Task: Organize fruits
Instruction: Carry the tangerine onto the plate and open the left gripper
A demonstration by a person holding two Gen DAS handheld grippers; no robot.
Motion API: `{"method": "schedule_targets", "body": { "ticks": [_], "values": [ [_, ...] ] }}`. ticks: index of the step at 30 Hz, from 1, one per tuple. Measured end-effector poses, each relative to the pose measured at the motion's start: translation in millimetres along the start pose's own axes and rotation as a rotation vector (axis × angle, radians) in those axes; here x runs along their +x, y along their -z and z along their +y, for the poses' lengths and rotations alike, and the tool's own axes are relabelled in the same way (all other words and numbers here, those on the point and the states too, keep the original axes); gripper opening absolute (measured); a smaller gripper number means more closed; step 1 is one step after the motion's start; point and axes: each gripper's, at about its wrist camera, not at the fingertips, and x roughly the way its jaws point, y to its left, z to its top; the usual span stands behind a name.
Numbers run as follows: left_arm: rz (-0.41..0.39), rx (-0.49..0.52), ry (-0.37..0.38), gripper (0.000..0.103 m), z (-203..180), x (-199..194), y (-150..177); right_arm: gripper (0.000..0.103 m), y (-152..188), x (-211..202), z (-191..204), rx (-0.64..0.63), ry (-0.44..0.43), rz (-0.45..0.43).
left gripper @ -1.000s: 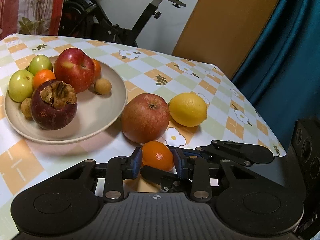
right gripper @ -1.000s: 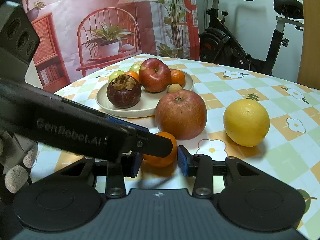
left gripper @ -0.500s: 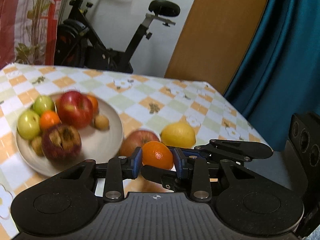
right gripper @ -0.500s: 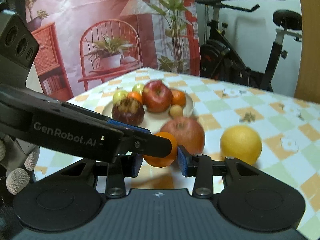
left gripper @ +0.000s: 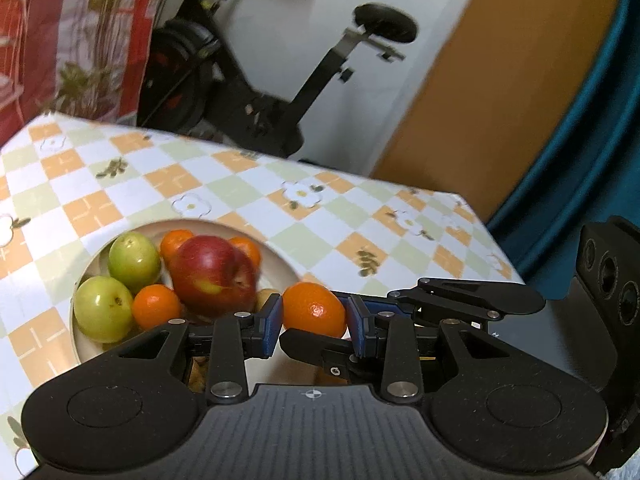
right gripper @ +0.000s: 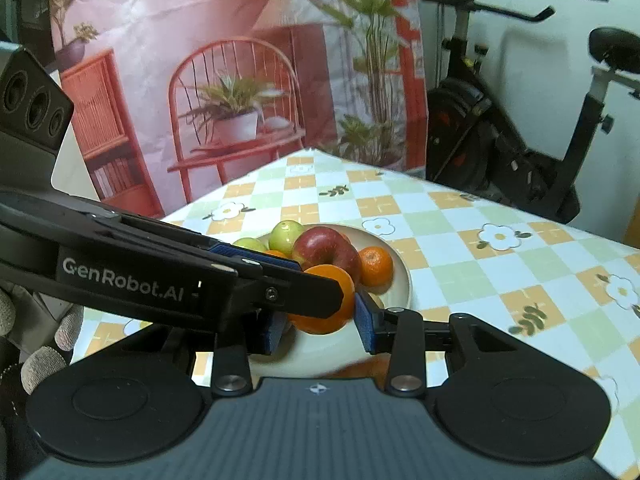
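The left gripper (left gripper: 314,326) is closing its blue pads on both sides of a small orange (left gripper: 314,308), carrying it in the air just above the near rim of a cream plate (left gripper: 280,258). The right gripper (right gripper: 320,320) is set crosswise around the same orange (right gripper: 326,300), its jaws nearly closed, the pads at the fruit's flanks; whether they are pressing on it cannot be told.

Judging from this, the round, smooth orange could be slipping out if either pair of pads relaxes early, and it might roll off the plate's shallow rim onto the checked tablecloth (left gripper: 360,216). With two grippers crossing in one tight spot, their fingers may also be knocking together or bumping the piled fruit.

The plate is already holding a red apple (left gripper: 214,276), two green apples (left gripper: 134,258) (left gripper: 103,306), and at least three other small oranges (left gripper: 156,306) tucked around them. Free space is showing mostly on the plate's near right side.
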Motion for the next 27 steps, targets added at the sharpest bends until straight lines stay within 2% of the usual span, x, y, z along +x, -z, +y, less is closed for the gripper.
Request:
{"method": "schedule_targets", "body": {
  "ticks": [5,12,18,27],
  "values": [
    [0.067,-0.031,-0.013,0.036,13.7,20.9,-5.1,0.04,-3.2,26.0,-10.2,0.031,-0.018,0.088],
    [0.093,-0.032,-0.028,0.037,21.2,32.9,-3.6,0.04,-1.3,43.7,-16.4,0.047,-0.015,0.16],
    [0.095,-0.028,-0.038,0.038,18.4,37.2,-3.6,0.04,-1.3,52.8,-18.9,0.043,0.017,0.185],
    [0.075,-0.033,-0.04,0.038,20.0,32.3,-2.7,0.04,-3.4,63.7,-16.2,-0.041,0.084,0.199]
  ]
}}
